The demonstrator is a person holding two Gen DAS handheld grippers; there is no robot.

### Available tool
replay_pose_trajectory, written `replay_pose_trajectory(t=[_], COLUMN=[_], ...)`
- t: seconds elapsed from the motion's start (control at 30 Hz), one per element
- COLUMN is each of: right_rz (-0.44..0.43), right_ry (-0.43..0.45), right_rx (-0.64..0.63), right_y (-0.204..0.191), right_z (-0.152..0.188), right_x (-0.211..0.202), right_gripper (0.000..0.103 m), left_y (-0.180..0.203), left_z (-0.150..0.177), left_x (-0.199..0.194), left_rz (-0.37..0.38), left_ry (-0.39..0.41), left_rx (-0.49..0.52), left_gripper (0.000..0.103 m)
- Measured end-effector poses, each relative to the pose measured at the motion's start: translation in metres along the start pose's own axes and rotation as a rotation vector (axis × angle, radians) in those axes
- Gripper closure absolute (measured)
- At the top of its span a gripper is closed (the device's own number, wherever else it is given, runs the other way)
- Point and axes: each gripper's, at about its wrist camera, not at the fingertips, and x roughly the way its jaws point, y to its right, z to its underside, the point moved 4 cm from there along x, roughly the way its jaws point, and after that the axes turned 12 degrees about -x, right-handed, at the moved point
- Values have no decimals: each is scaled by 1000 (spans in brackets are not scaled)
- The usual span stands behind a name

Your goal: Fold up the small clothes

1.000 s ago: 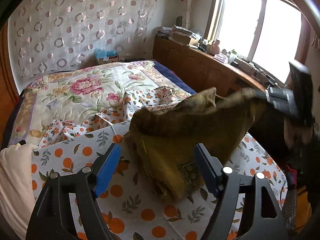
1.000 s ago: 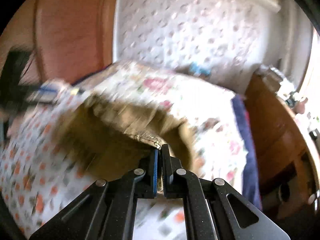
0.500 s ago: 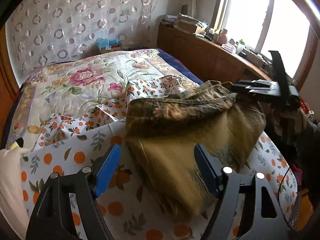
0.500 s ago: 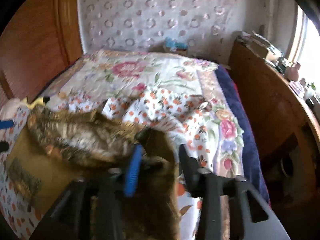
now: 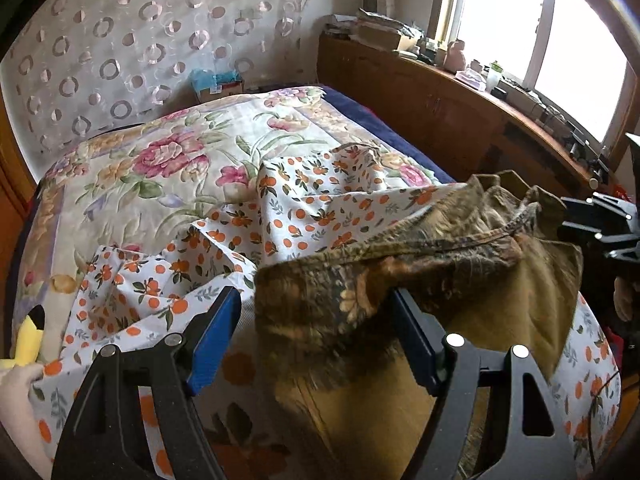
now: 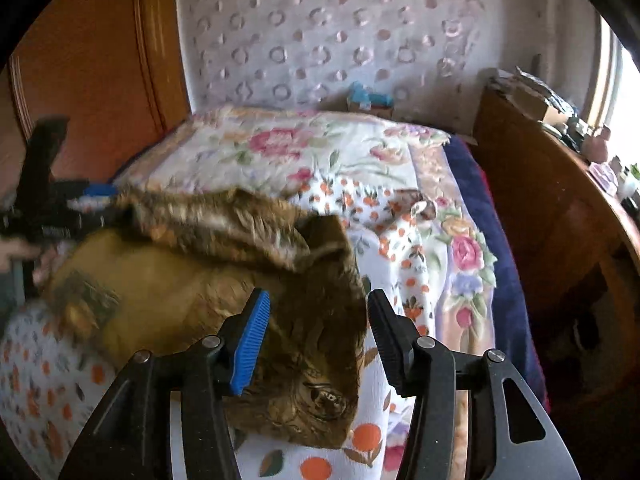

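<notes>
Your right gripper (image 6: pixel 316 340) had been clamped on the edge of the olive-brown garment (image 5: pixel 420 300) a second before. Its jaws had just been opening, and they now stood apart with the near corner of the garment lying loose between them; neither pad pressed on the cloth. The release dropped the carried edge, so the patterned layer lay folded over the plain olive layer.

Your left gripper (image 5: pixel 316 340) stood with its jaws wide apart, as before. The left end of the folded garment sat between its blue pads (image 5: pixel 214 344), but no grip was made. This gripper had come nearer to the garment over the last second.

The garment rested on the orange-print sheet (image 5: pixel 300 216), at the near end of the bed, in front of the floral quilt (image 5: pixel 168 160). A yellow plush toy (image 5: pixel 28 338) lay at the near left edge.

Judgement: one fold appeared complete. The upper layer sat bunched and uneven along its far edge, so the next step probably called for smoothing or a second fold. A careless pinch could catch the sheet with the garment.
</notes>
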Motion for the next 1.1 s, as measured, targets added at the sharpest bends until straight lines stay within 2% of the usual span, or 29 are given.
replay_pose_trajectory(t=[0.1, 0.13, 0.17, 0.2, 0.27, 0.3, 0.33, 0.47, 0.57, 0.6, 0.67, 0.7, 0.73, 0.77, 0.93, 1.1], right_rz=[-22, -45, -89, -113, -118, -99, -62, 4, 40, 48, 45, 38, 28, 17, -30, -105], right_ry=[-5, 8, 21, 38, 71, 85, 77, 52, 30, 28, 26, 23, 24, 25, -33, -44], right_rx=[63, 85, 91, 87, 88, 107, 126, 137, 124, 124, 126, 130, 135, 129, 124, 170], right_y=[17, 22, 24, 25, 30, 34, 39, 35, 29, 26, 22, 18, 15, 11, 6, 15], right_z=[-4, -7, -13, -17, -22, -23, -20, -13, -12, -12, -12, -12, -11, -11, 3, 5], right_x=[13, 15, 17, 18, 20, 20, 26, 32, 26, 22, 18, 16, 12, 7, 19, 29], right_gripper=[51, 70, 85, 99, 99, 100, 100, 100, 99, 95, 79, 57, 37, 32, 31, 31], left_y=[-6, -8, -10, -11, -13, -13, -15, -22, -27, -28, -29, -28, -27, -26, -17, -13], left_z=[-4, -4, -5, -4, -4, -3, -3, -4, -2, -3, -1, 0, 2, 5, 25, 43], left_x=[4, 3, 3, 3, 2, 2, 0, -3, -11, -15, -25, -30, -36, -41, -44, -24], left_rz=[-24, -16, -10, -9, 8, 17, 17, -36, -21, -15, -8, 2, 21, 45, 63, 56], left_ry=[5, 3, -1, -5, -9, -10, -4, 5, -5, -3, 6, 10, 12, 14, -22, -90], left_rx=[-11, -19, -24, -26, -31, -35, -41, -50, -73, -77, -77, -76, -75, -71, -45, -46], left_gripper=[26, 32, 40, 42, 58, 64, 75, 76, 76, 76, 72, 69, 56, 50, 47, 47])
